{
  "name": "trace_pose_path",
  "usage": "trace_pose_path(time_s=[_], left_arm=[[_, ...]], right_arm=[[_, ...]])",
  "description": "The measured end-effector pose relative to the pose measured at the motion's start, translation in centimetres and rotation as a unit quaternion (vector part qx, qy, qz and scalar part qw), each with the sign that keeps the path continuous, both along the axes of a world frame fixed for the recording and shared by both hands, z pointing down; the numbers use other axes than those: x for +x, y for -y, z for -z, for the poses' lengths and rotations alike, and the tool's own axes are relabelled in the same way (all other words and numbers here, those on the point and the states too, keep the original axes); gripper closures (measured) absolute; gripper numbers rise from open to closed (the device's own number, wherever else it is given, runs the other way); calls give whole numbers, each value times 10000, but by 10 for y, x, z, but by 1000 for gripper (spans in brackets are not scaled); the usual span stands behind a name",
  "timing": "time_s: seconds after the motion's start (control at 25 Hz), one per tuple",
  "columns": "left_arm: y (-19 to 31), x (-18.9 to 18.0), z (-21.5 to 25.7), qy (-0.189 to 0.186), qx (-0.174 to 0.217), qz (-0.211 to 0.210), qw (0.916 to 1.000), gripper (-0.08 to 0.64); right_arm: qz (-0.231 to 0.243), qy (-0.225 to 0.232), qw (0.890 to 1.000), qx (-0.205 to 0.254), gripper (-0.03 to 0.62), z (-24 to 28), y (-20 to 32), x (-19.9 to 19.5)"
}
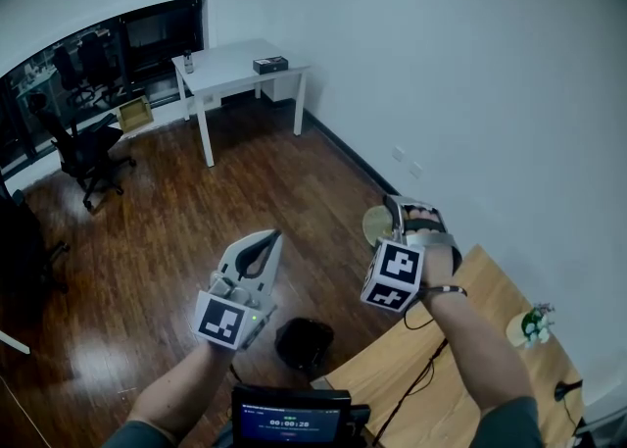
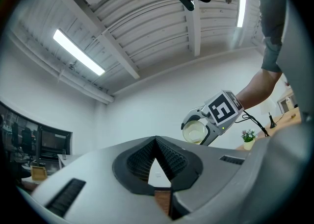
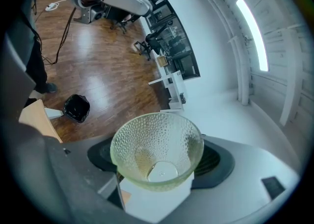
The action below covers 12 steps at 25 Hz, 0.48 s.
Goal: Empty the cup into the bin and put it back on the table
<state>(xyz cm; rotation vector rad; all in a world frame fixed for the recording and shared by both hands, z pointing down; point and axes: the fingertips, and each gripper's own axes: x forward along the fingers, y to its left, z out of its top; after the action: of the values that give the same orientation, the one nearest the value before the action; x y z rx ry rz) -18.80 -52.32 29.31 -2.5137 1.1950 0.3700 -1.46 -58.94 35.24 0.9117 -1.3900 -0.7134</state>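
R gripper fingers wide apart, tight on dimpled cup; L gripper fingers together, empty.

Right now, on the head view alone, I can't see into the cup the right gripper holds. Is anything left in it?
Observer: The right gripper view looks into the dimpled glass cup: bare bottom, nothing inside.
Reviewer: Is it clamped?
Observer: Yes, the right gripper has its jaws wide, pressing the cup's sides.
Reviewer: And the left gripper?
Observer: Its jaws meet at the tips, nothing between them.
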Motion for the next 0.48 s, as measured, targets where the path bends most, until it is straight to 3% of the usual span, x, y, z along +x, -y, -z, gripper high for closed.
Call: trace_pose_path(time_s=[0.32, 0.48], left_arm=[[-2, 3, -4, -92, -241, -102, 9996, 569], [-1, 1, -7, -22, -70, -5, 10000, 569]], right_arm=[[57, -192, 9998, 4, 183, -2, 1, 1], [107, -338, 9994, 48, 183, -1, 2, 2]])
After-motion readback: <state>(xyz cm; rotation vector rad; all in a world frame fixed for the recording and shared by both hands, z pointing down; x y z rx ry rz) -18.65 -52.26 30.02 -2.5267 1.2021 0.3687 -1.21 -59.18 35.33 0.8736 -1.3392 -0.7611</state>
